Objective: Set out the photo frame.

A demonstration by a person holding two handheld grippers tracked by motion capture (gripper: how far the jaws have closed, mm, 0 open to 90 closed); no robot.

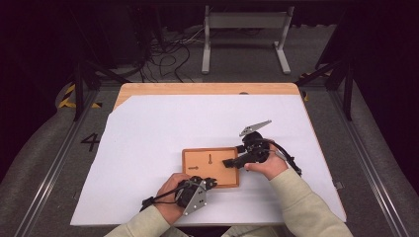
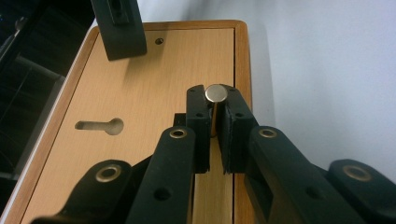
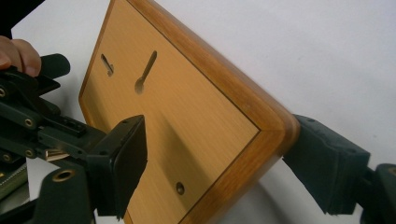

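On the wooden board (image 1: 211, 167) — no legible writing.

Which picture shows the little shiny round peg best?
The left gripper view: the shiny peg sits close up, pinched between the left tool. The high view makes it too small to tell; in the right gripper view, a brassy bit is perhaps it.

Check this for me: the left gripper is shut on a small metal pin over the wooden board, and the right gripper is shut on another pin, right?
Partly. The left gripper does clamp the metal pin, but the right gripper view shows the right gripper open astride the wooden board's corner, with no pin.
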